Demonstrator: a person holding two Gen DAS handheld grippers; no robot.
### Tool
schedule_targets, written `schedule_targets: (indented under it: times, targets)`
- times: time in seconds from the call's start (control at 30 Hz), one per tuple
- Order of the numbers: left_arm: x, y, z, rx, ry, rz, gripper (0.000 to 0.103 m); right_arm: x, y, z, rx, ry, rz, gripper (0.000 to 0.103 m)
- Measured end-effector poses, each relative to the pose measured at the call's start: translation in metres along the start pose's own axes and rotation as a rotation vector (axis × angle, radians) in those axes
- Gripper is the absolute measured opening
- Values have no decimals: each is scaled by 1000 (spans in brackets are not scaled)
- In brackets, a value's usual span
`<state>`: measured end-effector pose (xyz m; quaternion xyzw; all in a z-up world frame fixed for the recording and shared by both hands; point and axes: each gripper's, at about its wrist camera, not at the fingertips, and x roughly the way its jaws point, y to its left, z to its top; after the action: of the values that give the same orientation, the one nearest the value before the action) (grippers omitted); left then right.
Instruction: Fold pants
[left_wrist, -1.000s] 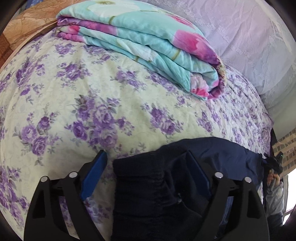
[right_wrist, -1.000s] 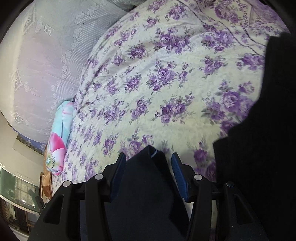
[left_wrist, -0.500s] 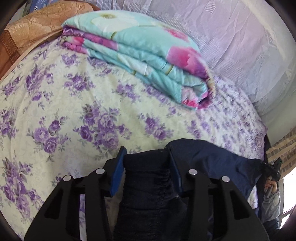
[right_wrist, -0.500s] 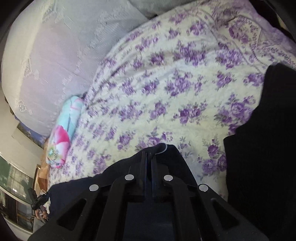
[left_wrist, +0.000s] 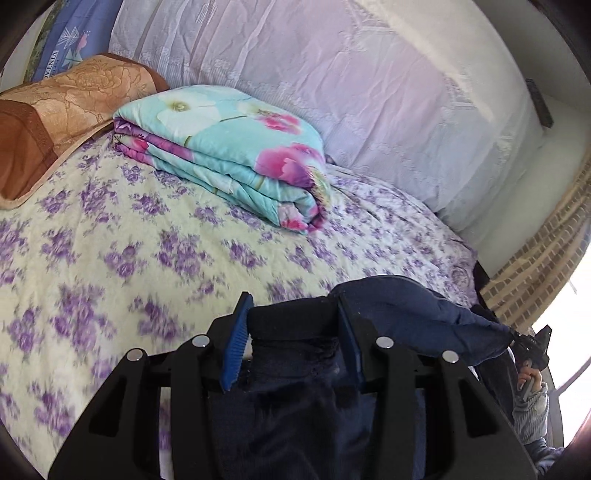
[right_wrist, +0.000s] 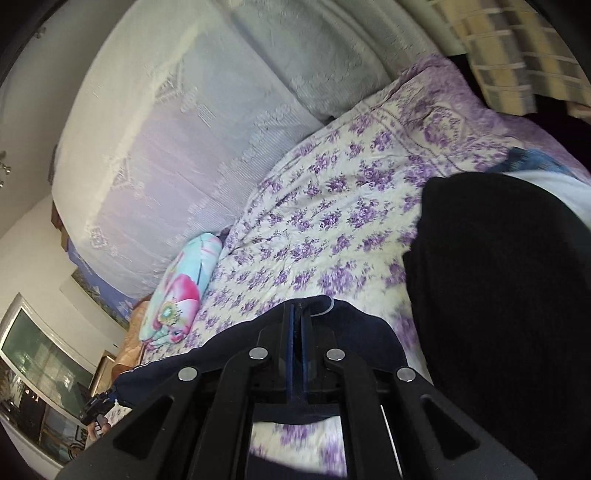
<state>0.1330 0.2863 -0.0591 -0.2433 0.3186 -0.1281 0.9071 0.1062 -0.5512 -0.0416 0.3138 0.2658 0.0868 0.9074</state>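
The dark navy pants (left_wrist: 399, 310) hang stretched between my two grippers above the purple-flowered bed (left_wrist: 155, 251). My left gripper (left_wrist: 293, 312) is shut on the gathered elastic waistband, with thick cloth bunched between its blue pads. The right wrist view shows my right gripper (right_wrist: 296, 314) shut tight on the pants (right_wrist: 354, 328) at an edge with a white cord. The cloth runs leftward from it towards the left gripper. The lower part of the pants is hidden under both grippers.
A folded turquoise quilt with pink flowers (left_wrist: 225, 155) lies at the back of the bed, also showing in the right wrist view (right_wrist: 181, 291). A brown pillow (left_wrist: 48, 122) lies at the far left. A white lace headboard cover (left_wrist: 351, 96) stands behind. A black garment (right_wrist: 509, 302) lies on the right.
Both grippers closed on the pants and lifted them off the bed. The views have pulled up and back, showing more of the headboard and the room.
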Motion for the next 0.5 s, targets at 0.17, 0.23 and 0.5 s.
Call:
schedule_targets:
  times: [0.17,0.23,0.5]
  targets:
    - [-33,17,-67,-53,33,-29,43,-64,-21,-87,40,21,-12,3]
    - [-40,28,-95,-84,61,-32,44,-73,-38,-125,83,63,-26,3]
    - [-87,37,-143,-142,62,16,43,-80,-61,-171,162,64,2,3]
